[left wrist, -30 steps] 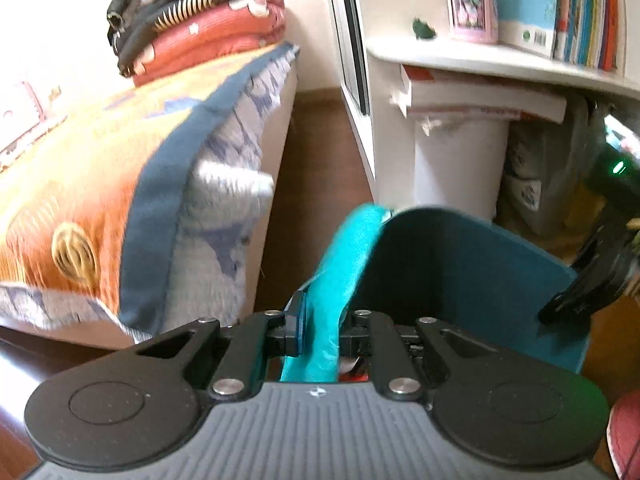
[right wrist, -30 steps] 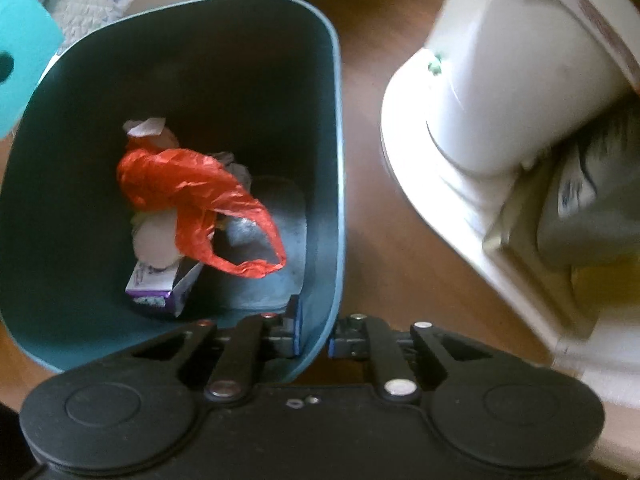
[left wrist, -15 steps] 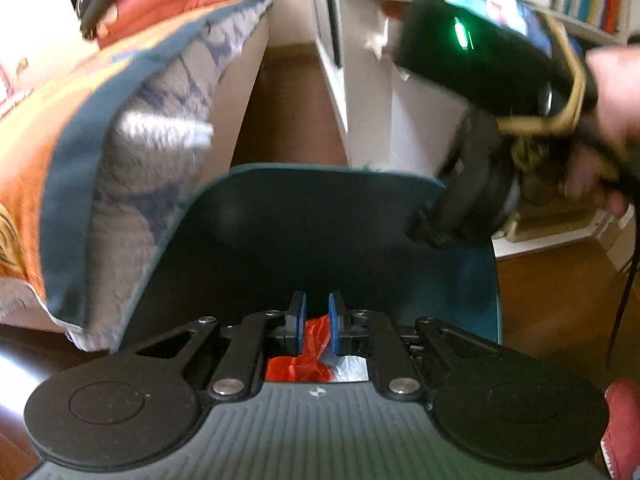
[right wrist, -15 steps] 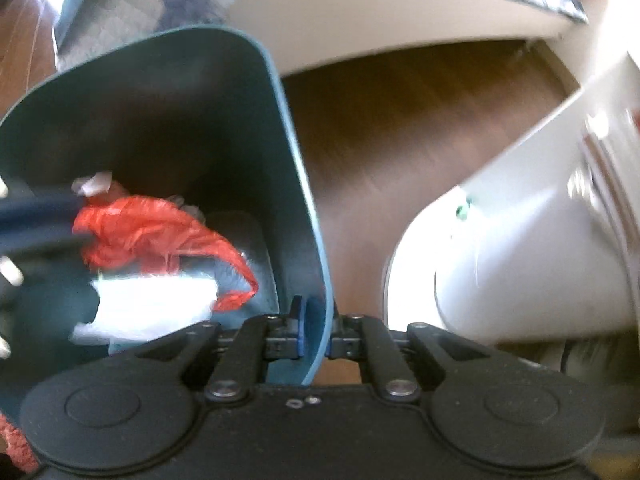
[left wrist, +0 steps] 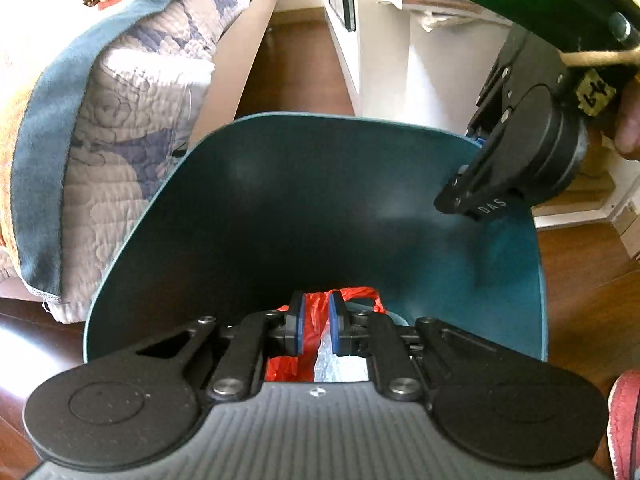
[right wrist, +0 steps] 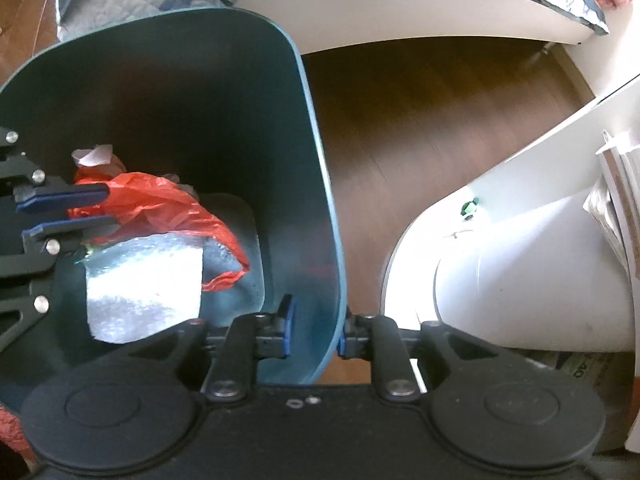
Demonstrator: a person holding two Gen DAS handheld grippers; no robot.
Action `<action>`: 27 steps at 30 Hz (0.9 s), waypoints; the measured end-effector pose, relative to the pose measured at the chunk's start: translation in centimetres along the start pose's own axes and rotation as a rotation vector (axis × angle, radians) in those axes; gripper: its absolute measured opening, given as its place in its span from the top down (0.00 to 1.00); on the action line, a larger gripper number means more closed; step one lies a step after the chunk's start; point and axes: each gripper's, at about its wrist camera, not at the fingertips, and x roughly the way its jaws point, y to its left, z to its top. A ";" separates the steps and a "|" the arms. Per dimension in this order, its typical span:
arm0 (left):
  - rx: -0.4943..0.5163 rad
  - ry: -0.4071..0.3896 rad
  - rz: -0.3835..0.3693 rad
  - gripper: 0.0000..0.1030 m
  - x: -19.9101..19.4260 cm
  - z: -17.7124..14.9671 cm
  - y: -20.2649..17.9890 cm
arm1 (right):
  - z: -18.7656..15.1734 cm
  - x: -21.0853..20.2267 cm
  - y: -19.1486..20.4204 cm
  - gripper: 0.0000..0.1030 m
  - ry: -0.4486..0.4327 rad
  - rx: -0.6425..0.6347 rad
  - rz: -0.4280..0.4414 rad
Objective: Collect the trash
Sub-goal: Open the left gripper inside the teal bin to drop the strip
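A dark teal bin [left wrist: 304, 208] stands on the wood floor, holding a red plastic bag [right wrist: 160, 204] and paper scraps. My left gripper [left wrist: 317, 320] reaches down inside it, jaws nearly together. A silver wrapper [right wrist: 144, 288] hangs from between its pads, over the red bag. The right wrist view shows the left gripper [right wrist: 68, 210] entering from the left. My right gripper [right wrist: 314, 336] straddles the bin's near wall [right wrist: 320, 240]. Its jaws are opening, and the inner pad stands clear of the wall. From the left wrist view, the right gripper [left wrist: 464, 188] is at the bin's right rim.
A bed with a quilted cover [left wrist: 120, 120] stands just left of the bin. A white desk leg and curved base [right wrist: 520, 272] lie to the right, with a strip of wood floor [right wrist: 420, 128] between. A person's fingers [left wrist: 628, 120] hold the right gripper. A red slipper [left wrist: 624, 420] is at the lower right.
My left gripper has sunk deeper into the bin, taking the silver wrapper down onto the red bag. The right gripper's jaws have parted from the bin wall they pinched.
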 end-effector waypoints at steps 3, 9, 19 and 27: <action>-0.001 -0.015 -0.013 0.89 -0.6 0.2 0.2 | -0.1 -0.6 0.0 0.74 -0.002 0.004 0.012; -0.045 -0.037 -0.080 0.85 -1.7 0.3 1.5 | -0.6 -2.7 0.3 0.56 -0.008 0.027 0.050; -0.129 -0.109 -0.116 0.37 -4.6 -1.1 3.3 | -0.8 -3.0 1.1 0.38 -0.012 0.246 0.165; -0.231 -0.211 -0.012 0.23 -10.2 -4.1 8.1 | -1.6 -1.7 2.8 0.51 0.050 0.366 0.277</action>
